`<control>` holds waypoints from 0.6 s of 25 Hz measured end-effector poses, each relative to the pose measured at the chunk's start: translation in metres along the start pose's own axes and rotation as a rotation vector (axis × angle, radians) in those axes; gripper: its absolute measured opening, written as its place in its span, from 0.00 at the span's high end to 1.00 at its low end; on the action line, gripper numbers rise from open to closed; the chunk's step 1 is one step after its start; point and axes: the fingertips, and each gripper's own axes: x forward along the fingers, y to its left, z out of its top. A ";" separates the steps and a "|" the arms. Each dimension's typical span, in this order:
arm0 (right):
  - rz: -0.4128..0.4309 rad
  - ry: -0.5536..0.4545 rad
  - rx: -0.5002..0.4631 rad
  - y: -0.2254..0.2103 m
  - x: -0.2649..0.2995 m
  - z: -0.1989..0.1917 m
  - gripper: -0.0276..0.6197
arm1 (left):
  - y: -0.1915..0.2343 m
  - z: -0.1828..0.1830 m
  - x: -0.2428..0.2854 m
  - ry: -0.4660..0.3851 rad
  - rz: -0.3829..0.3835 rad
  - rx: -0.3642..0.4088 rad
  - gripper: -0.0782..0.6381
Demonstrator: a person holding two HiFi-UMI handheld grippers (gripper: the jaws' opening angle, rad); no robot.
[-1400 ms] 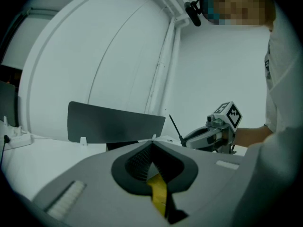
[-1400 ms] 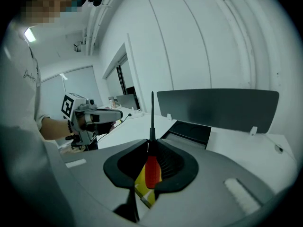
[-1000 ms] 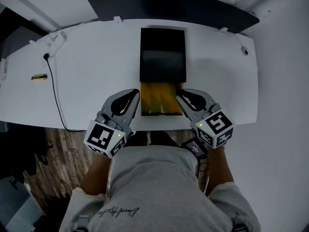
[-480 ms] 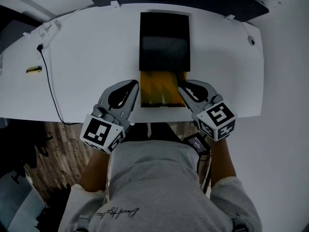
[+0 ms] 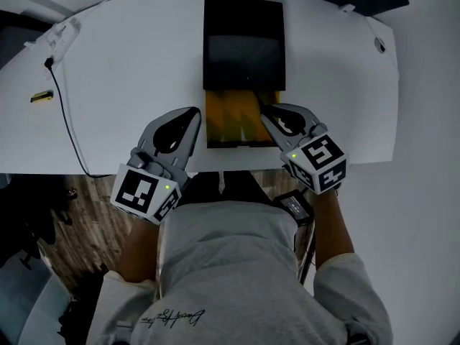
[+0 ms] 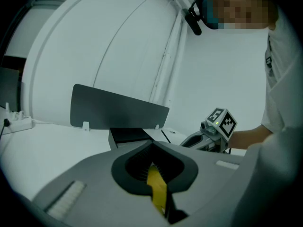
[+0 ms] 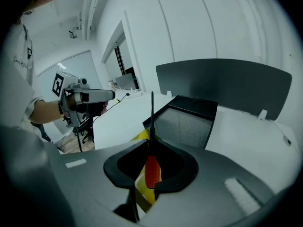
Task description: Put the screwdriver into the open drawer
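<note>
Holding 1 screwdriver point(image 7: 152, 170) between jaws of right gripper point(image 7: 151, 139), shaft past tips, open drawer point(image 5: 231, 119) beneath, left gripper point(image 6: 152, 144) pressed closed, empty

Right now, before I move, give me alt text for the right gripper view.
The right tool is shut on a red-handled screwdriver, its thin shaft pointing straight ahead. Just beyond lies the yellow open drawer of a black cabinet on the white table; the left tool shows at the left.
</note>
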 end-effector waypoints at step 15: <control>0.014 0.124 -0.033 -0.005 0.031 -0.034 0.84 | 0.002 -0.016 0.006 0.029 -0.015 0.004 0.89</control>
